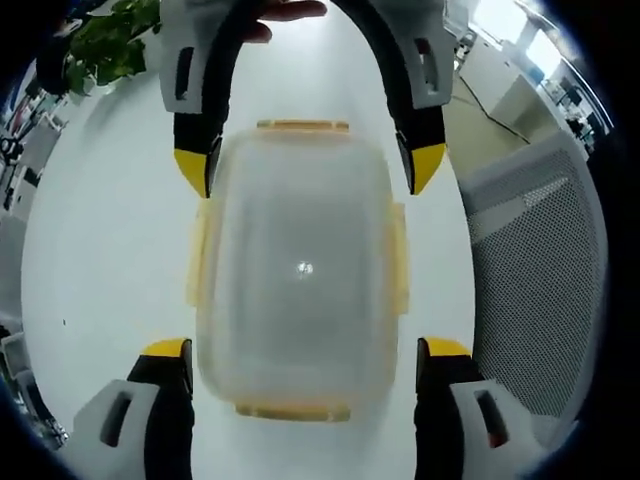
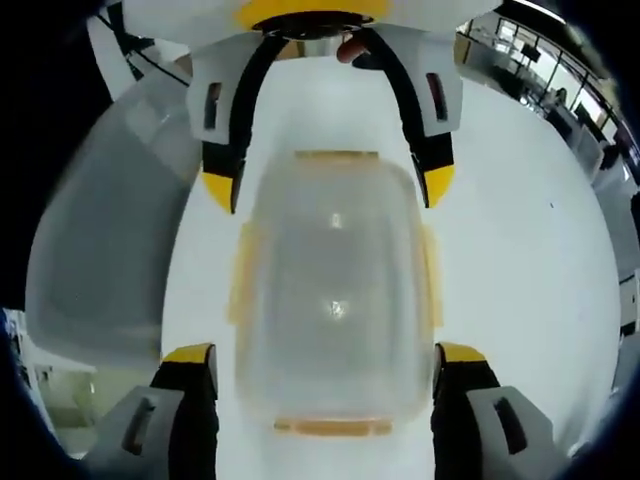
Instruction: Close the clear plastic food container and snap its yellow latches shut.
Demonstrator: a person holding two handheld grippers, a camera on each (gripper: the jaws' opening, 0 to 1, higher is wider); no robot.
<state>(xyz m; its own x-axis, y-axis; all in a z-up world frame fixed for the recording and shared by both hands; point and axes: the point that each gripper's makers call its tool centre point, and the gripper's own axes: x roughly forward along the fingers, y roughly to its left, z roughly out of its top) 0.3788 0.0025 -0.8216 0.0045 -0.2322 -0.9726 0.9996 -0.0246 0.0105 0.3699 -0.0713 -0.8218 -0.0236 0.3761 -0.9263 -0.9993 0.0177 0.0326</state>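
A clear plastic food container (image 1: 300, 270) lies flat on the white table (image 1: 110, 240), lid on top, seen from above. Yellow latches (image 1: 303, 126) stick out from all four sides. In the left gripper view my left gripper (image 1: 306, 350) stands open, its yellow-tipped jaws flanking the near end of the box. My right gripper (image 1: 312, 168) comes in from the top, also open, straddling the far end. The right gripper view shows the same container (image 2: 335, 300) with my right gripper (image 2: 326, 354) open at the near end and the left gripper (image 2: 329, 184) open at the far one.
A grey mesh chair (image 1: 530, 260) stands beside the table and appears again as the chair (image 2: 100, 250). A green plant (image 1: 110, 40) sits at the table's far corner. A person's hand (image 1: 285, 12) holds the right gripper. Bare table surrounds the box.
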